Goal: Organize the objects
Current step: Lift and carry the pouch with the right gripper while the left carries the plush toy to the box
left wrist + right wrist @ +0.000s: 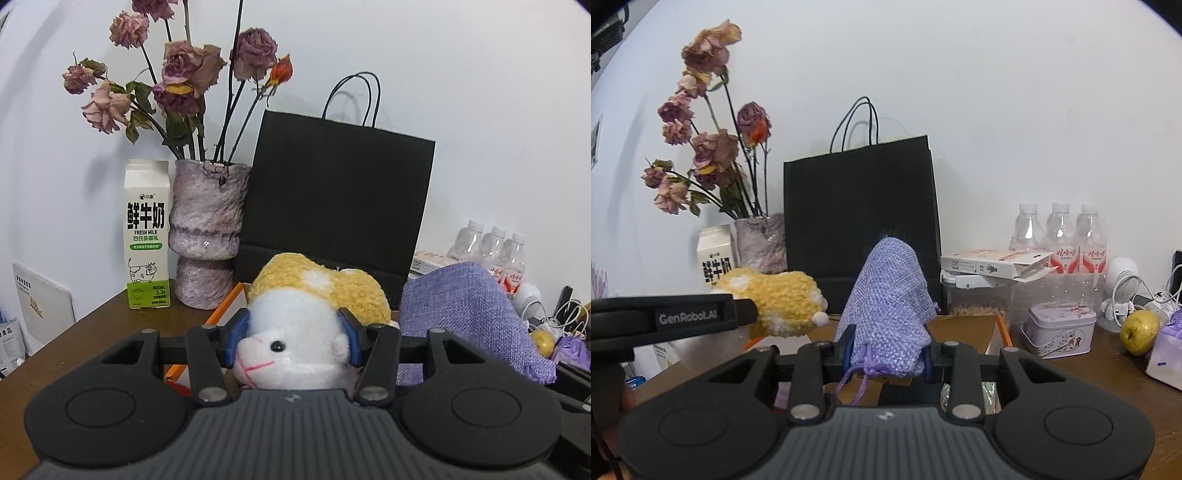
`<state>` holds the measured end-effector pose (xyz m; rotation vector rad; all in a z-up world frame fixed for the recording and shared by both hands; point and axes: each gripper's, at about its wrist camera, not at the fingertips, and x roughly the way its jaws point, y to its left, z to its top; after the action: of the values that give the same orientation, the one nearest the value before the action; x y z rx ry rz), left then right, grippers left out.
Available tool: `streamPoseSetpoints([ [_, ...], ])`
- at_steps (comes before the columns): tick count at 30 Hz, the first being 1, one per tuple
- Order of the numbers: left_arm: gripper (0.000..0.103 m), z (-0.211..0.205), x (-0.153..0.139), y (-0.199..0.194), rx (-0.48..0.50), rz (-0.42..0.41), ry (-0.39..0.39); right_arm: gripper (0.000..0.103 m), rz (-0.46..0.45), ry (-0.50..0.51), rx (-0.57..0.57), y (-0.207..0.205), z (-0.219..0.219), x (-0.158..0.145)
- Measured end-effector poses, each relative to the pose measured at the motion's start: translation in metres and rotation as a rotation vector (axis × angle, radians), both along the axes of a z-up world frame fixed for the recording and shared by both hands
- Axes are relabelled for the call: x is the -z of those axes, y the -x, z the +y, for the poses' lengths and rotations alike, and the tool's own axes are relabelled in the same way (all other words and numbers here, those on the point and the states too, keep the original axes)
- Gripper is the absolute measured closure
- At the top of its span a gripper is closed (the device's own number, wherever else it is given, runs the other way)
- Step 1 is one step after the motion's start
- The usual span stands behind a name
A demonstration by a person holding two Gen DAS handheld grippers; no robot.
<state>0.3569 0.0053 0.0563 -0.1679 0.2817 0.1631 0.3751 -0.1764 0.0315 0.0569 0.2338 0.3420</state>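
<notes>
My left gripper [293,341] is shut on a plush hamster [295,321], white-faced with a yellow curly back; its blue pads press both sides of the head. The same plush hamster [775,299] shows at the left of the right wrist view, held out in front of the left gripper's black body. My right gripper [888,356] is shut on a purple woven drawstring pouch [888,299] that stands up between the fingers, its cord hanging below. That pouch [465,314] lies to the right of the toy in the left wrist view. Both are held above an open orange-edged cardboard box [967,328].
A black paper bag [340,199] stands against the wall behind. A milk carton [147,236] and a vase of dried roses [208,236] stand left. Right: bottles [1060,232], a white carton [993,264], a tin [1060,328], a pear [1139,330], a small fan [1121,286], cables.
</notes>
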Motion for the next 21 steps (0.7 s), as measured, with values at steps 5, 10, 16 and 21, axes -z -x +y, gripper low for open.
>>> streamPoseSetpoints([
  [5, 0.051, 0.001, 0.005, -0.014, 0.000, 0.019, -0.012, 0.072, 0.012, 0.008, 0.002, -0.016, 0.001, 0.005],
  [10, 0.051, 0.004, 0.009, -0.028, -0.002, 0.032, -0.021, 0.072, 0.029, 0.025, 0.002, -0.031, 0.004, 0.012],
  [16, 0.051, 0.006, 0.016, -0.046, 0.000, 0.063, -0.028, 0.072, 0.040, 0.050, 0.005, -0.044, 0.010, 0.018],
  [21, 0.051, 0.006, 0.020, -0.058, 0.003, 0.082, -0.038, 0.072, 0.060, 0.056, 0.011, -0.054, 0.011, 0.021],
])
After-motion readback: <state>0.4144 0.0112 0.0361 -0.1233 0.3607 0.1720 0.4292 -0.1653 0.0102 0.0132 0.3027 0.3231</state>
